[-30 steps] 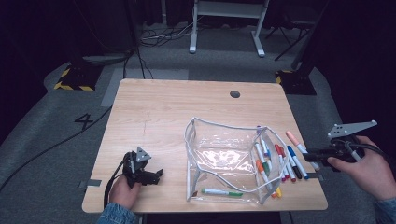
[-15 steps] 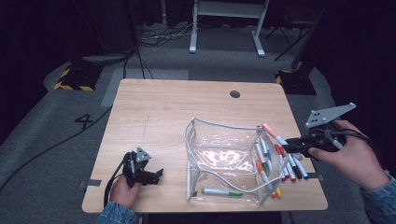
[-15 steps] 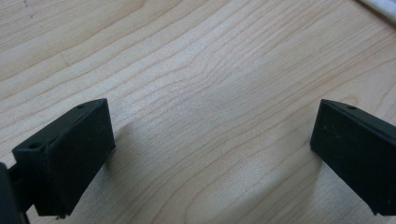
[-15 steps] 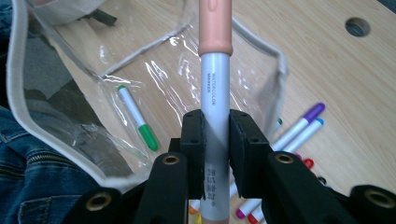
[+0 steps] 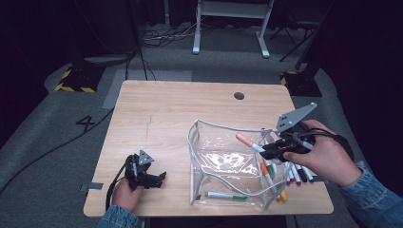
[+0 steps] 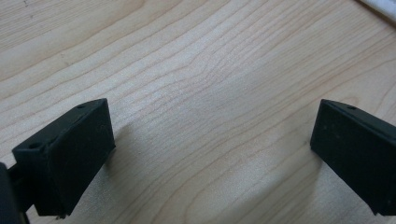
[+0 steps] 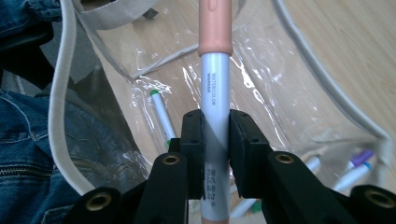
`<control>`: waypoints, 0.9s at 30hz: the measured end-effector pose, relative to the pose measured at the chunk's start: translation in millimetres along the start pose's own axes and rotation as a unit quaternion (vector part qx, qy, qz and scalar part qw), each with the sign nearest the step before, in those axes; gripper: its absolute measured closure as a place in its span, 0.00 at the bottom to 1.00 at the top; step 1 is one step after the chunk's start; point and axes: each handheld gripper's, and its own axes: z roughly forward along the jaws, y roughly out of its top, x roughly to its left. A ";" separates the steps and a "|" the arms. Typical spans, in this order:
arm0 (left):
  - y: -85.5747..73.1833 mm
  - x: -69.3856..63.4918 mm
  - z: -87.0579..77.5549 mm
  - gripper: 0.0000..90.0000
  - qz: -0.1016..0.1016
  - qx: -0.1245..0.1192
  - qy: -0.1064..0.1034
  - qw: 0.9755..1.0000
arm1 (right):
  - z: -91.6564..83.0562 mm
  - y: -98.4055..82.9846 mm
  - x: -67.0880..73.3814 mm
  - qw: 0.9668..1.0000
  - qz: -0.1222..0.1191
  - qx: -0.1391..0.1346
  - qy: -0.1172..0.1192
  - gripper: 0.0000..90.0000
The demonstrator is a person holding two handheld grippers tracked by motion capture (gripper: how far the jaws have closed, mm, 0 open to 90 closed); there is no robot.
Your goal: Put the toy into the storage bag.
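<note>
One grey marker point(image 7: 214, 121) with a peach cap sits clamped in the right gripper's point(image 7: 215, 135) jaws.

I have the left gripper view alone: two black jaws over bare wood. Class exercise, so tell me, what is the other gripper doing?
Observer: The right gripper is shut on a watercolor marker with a peach cap.
Operator: Where is it holding that?
Observer: Above the open clear pouch, marker tip pointing into it.
Operator: Anything in the pouch?
Observer: A green-capped marker lies on its bottom.
Operator: More markers left?
Observer: Yes, a loose pile of markers lies at the pouch's right, under the right hand.
</note>
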 end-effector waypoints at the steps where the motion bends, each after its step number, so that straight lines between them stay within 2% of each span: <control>1: -0.1 -0.2 0.0 0.00 -0.001 0.000 -0.001 1.000 | 3.2 2.6 1.4 1.000 -0.002 0.002 0.004 0.86; 7: 0.0 -0.1 0.0 0.00 -0.001 0.000 -0.001 1.000 | 22.0 15.1 8.7 0.999 -0.025 0.017 0.022 0.86; 15: 0.0 -0.1 0.0 0.00 -0.001 0.000 -0.001 1.000 | 45.1 25.2 15.5 0.997 -0.043 0.043 0.042 0.86; 27: 0.0 -0.1 -0.1 0.00 -0.001 0.001 0.000 1.000 | 79.0 31.4 20.7 0.994 -0.051 0.075 0.068 0.86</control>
